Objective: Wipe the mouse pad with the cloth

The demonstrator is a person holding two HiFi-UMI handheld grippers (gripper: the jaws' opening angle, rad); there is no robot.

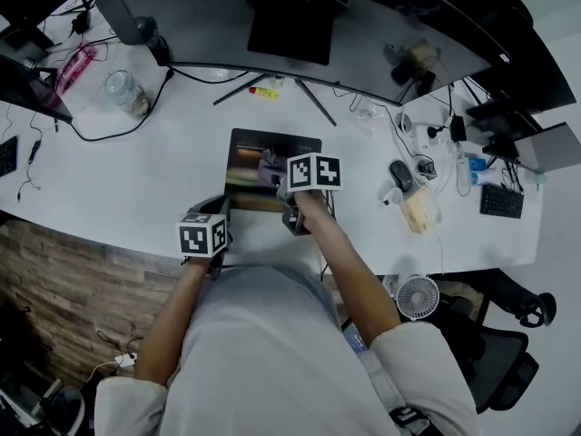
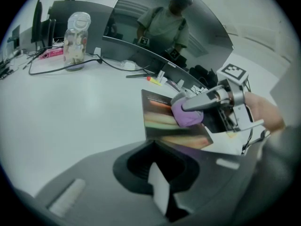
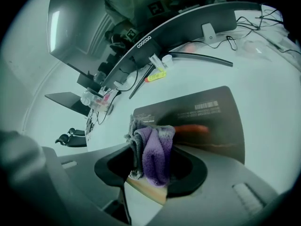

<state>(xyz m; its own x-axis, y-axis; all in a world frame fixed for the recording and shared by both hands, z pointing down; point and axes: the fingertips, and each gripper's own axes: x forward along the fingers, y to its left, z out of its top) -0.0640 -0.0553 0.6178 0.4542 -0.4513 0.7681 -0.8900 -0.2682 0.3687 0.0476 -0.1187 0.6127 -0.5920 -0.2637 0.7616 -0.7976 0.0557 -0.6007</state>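
The dark mouse pad with a colourful print lies flat on the white desk, just below the monitor stand. My right gripper is over the pad's middle, shut on a bunched purple and grey cloth that rests on the pad. The left gripper view shows that cloth pressed to the pad under the right gripper's fingers. My left gripper sits at the pad's near left corner, and its jaws look closed there.
A curved monitor spans the back of the desk, its stand legs just beyond the pad. A glass jar and cables lie at the left. At the right are a mouse, a keyboard and a small fan.
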